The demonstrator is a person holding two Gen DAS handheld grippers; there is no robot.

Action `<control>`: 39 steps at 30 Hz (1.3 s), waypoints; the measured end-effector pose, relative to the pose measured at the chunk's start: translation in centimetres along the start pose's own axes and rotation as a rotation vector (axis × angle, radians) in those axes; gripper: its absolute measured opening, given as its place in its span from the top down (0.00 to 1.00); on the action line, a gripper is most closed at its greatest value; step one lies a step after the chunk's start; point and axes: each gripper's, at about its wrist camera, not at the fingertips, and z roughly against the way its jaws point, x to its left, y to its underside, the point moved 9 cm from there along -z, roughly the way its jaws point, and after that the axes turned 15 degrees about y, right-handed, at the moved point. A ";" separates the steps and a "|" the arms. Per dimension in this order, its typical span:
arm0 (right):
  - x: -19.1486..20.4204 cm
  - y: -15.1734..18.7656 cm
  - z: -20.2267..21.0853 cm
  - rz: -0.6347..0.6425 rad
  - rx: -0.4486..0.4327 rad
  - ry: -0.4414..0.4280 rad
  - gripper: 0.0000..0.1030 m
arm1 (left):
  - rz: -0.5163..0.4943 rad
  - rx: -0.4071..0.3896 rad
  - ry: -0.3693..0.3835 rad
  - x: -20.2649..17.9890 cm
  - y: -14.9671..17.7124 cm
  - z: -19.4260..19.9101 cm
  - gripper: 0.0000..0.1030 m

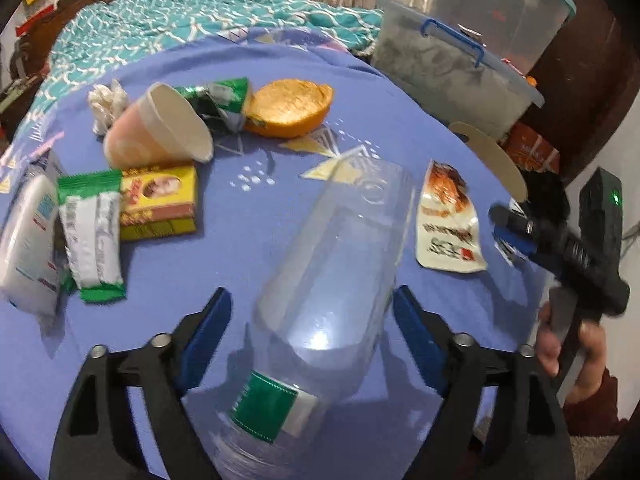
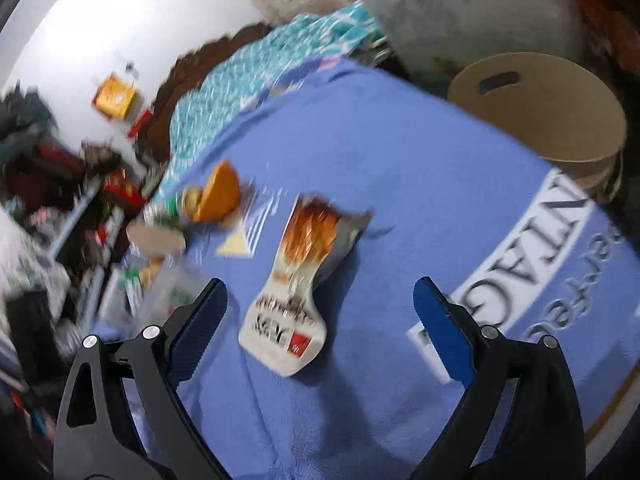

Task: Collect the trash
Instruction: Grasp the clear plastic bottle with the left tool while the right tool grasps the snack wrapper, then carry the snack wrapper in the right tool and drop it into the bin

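My left gripper [image 1: 312, 308] gapes around the clear bottle [image 1: 332, 264] ungripped, so I should centre it before squeezing, while my right gripper [image 2: 320, 300] hangs released over the snack wrapper [image 2: 300, 280].

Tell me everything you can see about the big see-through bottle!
The clear plastic bottle lies on its side on the blue cloth, its flat bottom pointing away toward the snack packet. A green and white label wraps it near the camera. It looks empty and shiny. It lies between the left gripper's open blue pads, which do not press on it.
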 end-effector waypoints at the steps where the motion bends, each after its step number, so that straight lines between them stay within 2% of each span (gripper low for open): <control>1: 0.4 0.4 -0.2 0.011 0.011 -0.007 0.09 | -0.006 -0.004 -0.011 -0.1 -0.1 0.0 0.15; 4: 1.4 0.3 -1.3 0.042 0.010 0.002 0.10 | -0.053 0.004 -0.051 -0.3 -0.2 -0.5 0.07; 6: 1.8 0.2 -1.7 0.059 0.011 -0.002 0.25 | -0.082 0.021 -0.052 -0.6 -0.1 -1.0 0.07; 7: 1.9 0.3 -2.0 0.065 0.020 -0.005 0.39 | -0.097 0.038 -0.054 -0.8 0.1 -1.5 0.07; 8: 2.0 0.4 -2.2 0.077 0.019 -0.001 0.58 | -0.106 0.052 -0.059 -0.9 0.3 -2.0 0.07; 9: 2.2 0.6 -2.6 0.083 0.036 -0.017 0.70 | -0.111 0.067 -0.068 -0.9 0.5 -2.5 0.08; 10: 2.3 0.9 -2.9 0.075 0.062 -0.047 0.77 | -0.115 0.086 -0.084 -0.7 0.7 -3.2 0.11; 11: 2.2 1.2 -3.0 0.046 0.080 -0.091 0.78 | -0.114 0.098 -0.084 -0.6 0.9 -3.7 0.16; 12: 2.1 1.3 -2.9 0.033 0.082 -0.105 0.79 | -0.102 0.123 -0.032 -0.8 1.3 -4.4 0.38; 16: 0.8 0.9 -1.7 -0.029 0.056 -0.160 0.91 | -0.089 0.130 0.001 -1.4 0.6 -4.8 0.39; 21: -3.0 -1.1 -0.5 -0.129 0.005 -0.168 0.91 | -0.101 0.130 0.087 -4.6 -1.9 -5.7 0.39; 25: -7.1 -2.9 0.2 -0.220 -0.030 -0.162 0.91 | -0.160 0.146 0.163 -9.2 -4.9 -8.1 0.38; 30: -10.0 -3.8 0.8 -0.292 -0.017 -0.184 0.86 | -0.218 0.136 0.174 -12.5 -7.4 -9.7 0.38; 31: -9.9 -3.5 0.6 -0.286 0.005 -0.191 0.82 | -0.222 0.127 0.165 -12.4 -7.7 -9.7 0.38; 32: -9.6 -3.0 0.3 -0.276 0.036 -0.203 0.61 | -0.220 0.123 0.153 -12.1 -7.9 -9.7 0.38; 33: -9.2 -2.7 0.1 -0.269 0.051 -0.214 0.56 | -0.209 0.122 0.137 -11.5 -8.0 -9.7 0.38; 34: -8.8 -2.8 0.5 -0.246 0.022 -0.227 0.40 | -0.195 0.125 0.130 -11.0 -8.1 -9.9 0.38; 35: -7.9 -2.8 0.9 -0.205 0.001 -0.228 0.31 | -0.159 0.137 0.124 -9.8 -7.9 -10.2 0.38; 39: -5.1 -2.3 0.4 -0.105 0.016 -0.229 0.34 | -0.063 0.161 0.118 -6.7 -7.0 -10.5 0.38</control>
